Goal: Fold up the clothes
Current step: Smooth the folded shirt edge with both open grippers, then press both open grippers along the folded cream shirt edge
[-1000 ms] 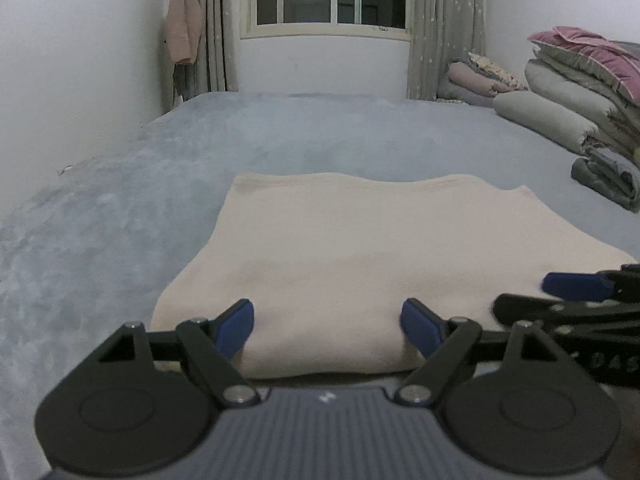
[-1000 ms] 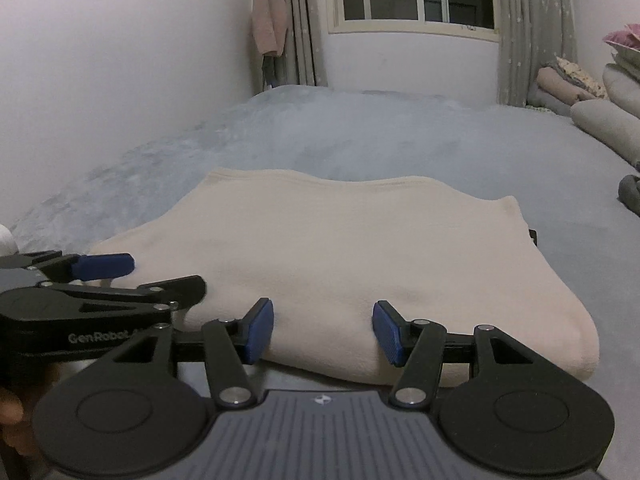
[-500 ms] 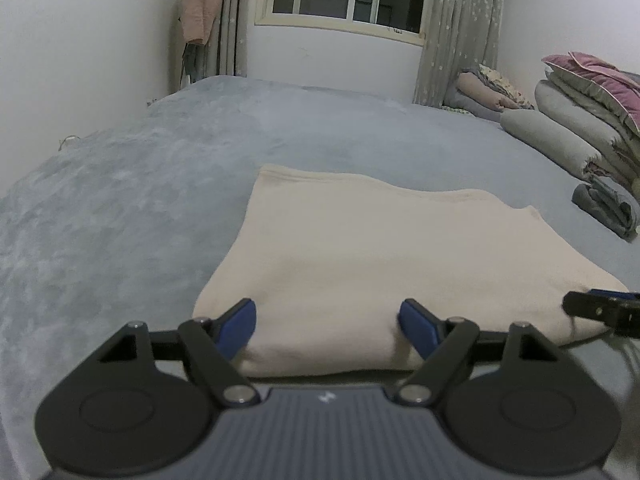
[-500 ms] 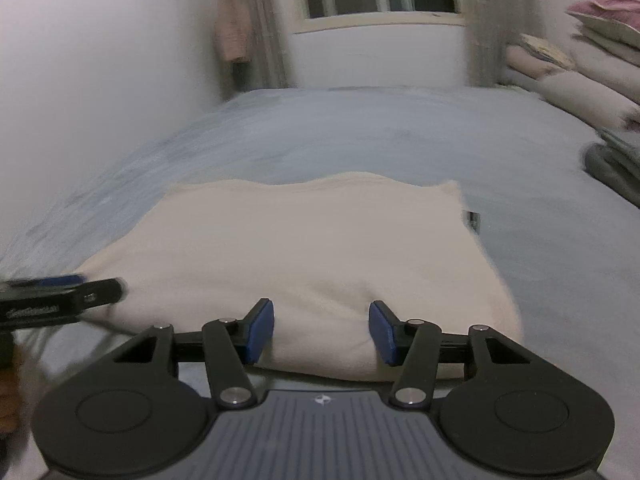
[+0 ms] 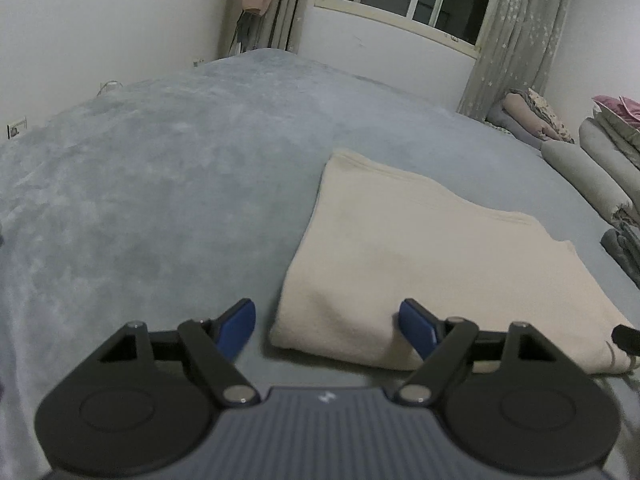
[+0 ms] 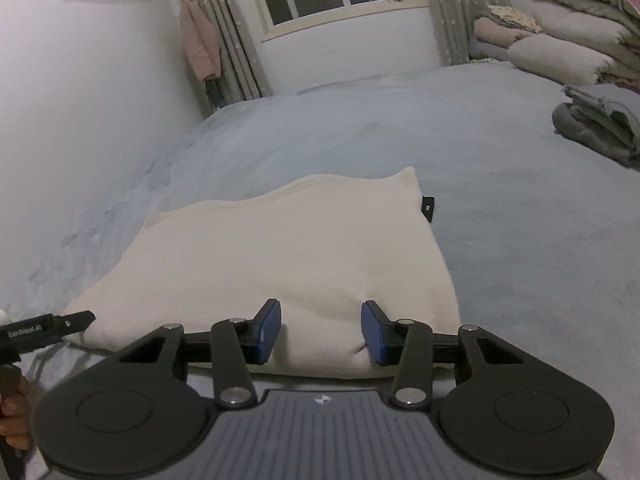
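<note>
Closing on the near edge of the folded cream knit garment (image 6: 288,264) lying on the grey-blue plush bedspread (image 6: 500,184), the right gripper (image 6: 320,330) may pinch only the top layer, while the left gripper (image 5: 326,330), wide apart at the near-left corner, may snag bedspread.

right gripper (image 6: 321,330): jaws closing, near edge of folded cream garment (image 6: 280,256) between blue pads | garment: flat on grey bed (image 6: 500,208), black tag at far right corner | left gripper (image 6: 76,318): tip by garment's near-left corner
</note>
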A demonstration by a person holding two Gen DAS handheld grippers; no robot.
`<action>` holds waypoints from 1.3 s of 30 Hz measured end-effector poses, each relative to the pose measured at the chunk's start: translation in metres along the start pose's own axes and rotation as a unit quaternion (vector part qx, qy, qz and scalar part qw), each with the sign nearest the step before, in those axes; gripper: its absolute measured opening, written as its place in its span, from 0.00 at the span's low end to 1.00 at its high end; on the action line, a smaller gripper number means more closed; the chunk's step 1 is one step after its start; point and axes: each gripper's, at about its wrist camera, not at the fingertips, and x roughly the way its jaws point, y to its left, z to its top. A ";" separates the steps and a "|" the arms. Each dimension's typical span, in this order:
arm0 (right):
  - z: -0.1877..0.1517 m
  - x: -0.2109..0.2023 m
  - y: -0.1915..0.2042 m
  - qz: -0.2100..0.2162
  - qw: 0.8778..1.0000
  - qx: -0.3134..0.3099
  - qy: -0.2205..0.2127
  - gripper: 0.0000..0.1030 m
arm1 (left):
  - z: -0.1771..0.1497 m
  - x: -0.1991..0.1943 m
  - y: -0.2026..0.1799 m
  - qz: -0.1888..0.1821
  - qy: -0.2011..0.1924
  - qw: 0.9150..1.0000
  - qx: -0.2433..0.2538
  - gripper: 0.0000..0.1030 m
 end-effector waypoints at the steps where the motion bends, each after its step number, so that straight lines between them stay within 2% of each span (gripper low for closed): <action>1: 0.000 -0.001 -0.001 -0.002 1.000 0.003 -0.001 0.40 | 0.000 0.000 0.001 0.001 0.001 1.000 0.000 0.76; 5: -0.001 -0.003 -0.003 -0.041 0.999 -0.008 -0.001 0.41 | 0.000 -0.002 0.003 0.006 0.005 1.000 -0.004 0.76; 16: 0.001 -0.008 -0.011 -0.042 0.999 0.000 0.006 0.41 | 0.003 -0.006 0.000 0.031 0.012 0.999 -0.009 0.77; 25: 0.001 -0.009 -0.009 -0.059 0.998 -0.008 0.004 0.41 | 0.010 -0.010 0.012 0.052 0.013 0.997 -0.049 0.79; 30: 0.001 -0.010 -0.010 -0.064 0.998 -0.011 0.007 0.41 | 0.011 -0.012 0.007 0.079 0.013 0.996 -0.035 0.80; 34: 0.001 -0.010 -0.012 -0.067 0.998 -0.010 0.009 0.41 | 0.012 -0.013 0.007 0.083 0.016 0.996 -0.040 0.80; 39: 0.000 -0.008 -0.010 -0.075 0.997 -0.021 0.012 0.42 | 0.008 -0.011 -0.004 0.108 0.016 0.994 -0.009 0.82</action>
